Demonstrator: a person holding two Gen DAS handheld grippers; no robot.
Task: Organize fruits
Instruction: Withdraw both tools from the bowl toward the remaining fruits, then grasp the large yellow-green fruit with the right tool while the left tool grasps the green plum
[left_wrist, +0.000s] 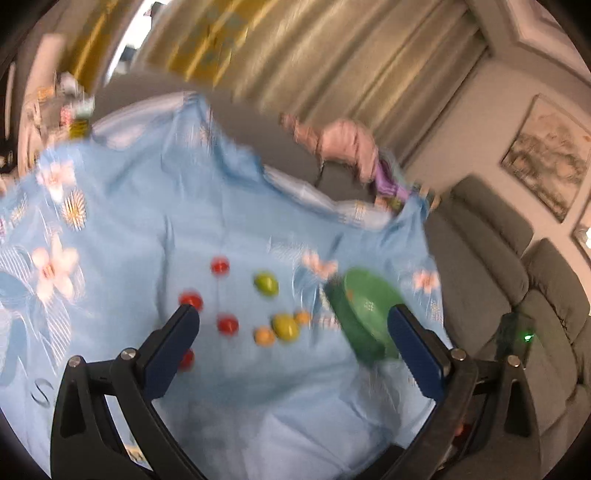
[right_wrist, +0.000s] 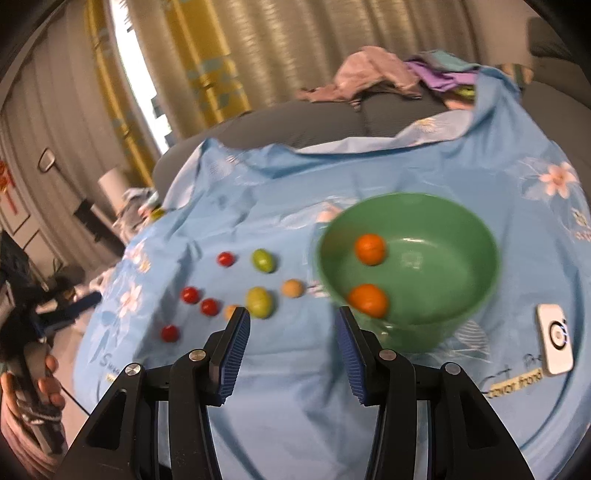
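A green bowl (right_wrist: 443, 295) stands on a light blue floral cloth (right_wrist: 295, 406) and holds two orange fruits (right_wrist: 370, 249). Left of it lie several red fruits (right_wrist: 190, 295), two green fruits (right_wrist: 259, 302) and two small orange ones (right_wrist: 293, 288). My right gripper (right_wrist: 291, 317) is open and empty, above the cloth between the fruits and the bowl. In the left wrist view my left gripper (left_wrist: 295, 314) is open wide and empty, above the same fruits (left_wrist: 285, 326), with the bowl (left_wrist: 364, 306) by its right finger.
A white card with a black ring mark (right_wrist: 555, 341) lies on the cloth right of the bowl. Pink and purple clothes (right_wrist: 373, 79) lie on the grey sofa (left_wrist: 517, 280) behind. A hand holding the other gripper's handle shows at the far left (right_wrist: 44, 384).
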